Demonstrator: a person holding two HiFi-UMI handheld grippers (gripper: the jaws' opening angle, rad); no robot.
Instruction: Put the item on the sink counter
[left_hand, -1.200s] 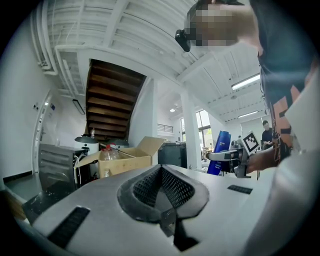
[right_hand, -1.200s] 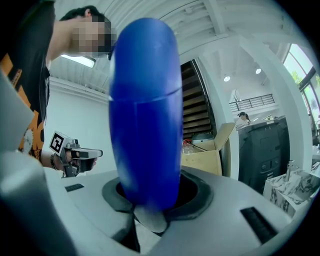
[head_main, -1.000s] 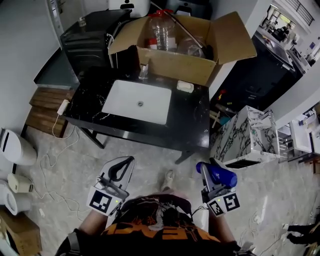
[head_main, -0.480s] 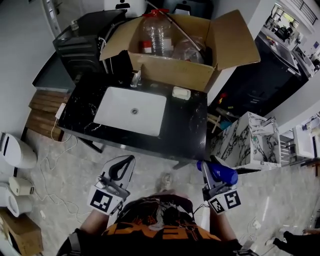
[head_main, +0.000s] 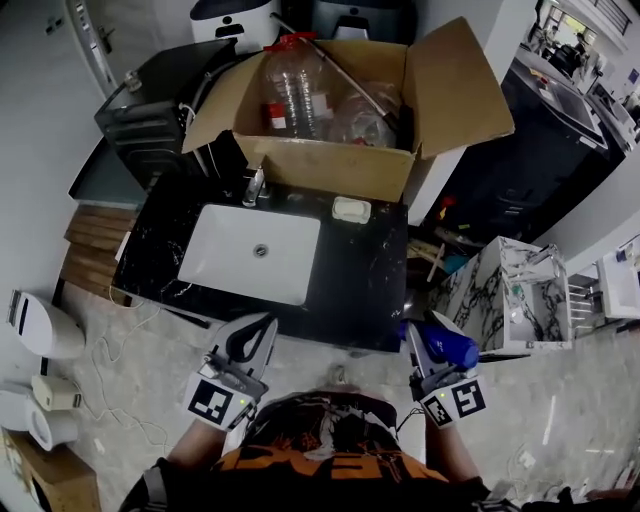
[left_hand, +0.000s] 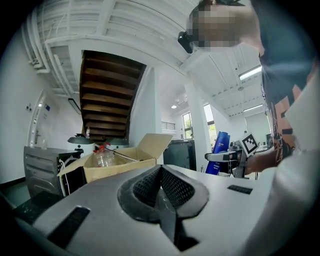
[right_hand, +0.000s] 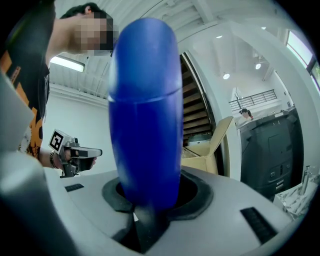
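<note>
The right hand-held gripper squeezes the blue bottle, which lies sideways at the lower right of the frame, and the black bench is just up and left of it, while the left hand-held gripper is closed and holds nothing.

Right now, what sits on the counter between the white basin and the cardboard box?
Head view: a faucet behind the basin and a white soap dish nearer the box's right end.
</note>
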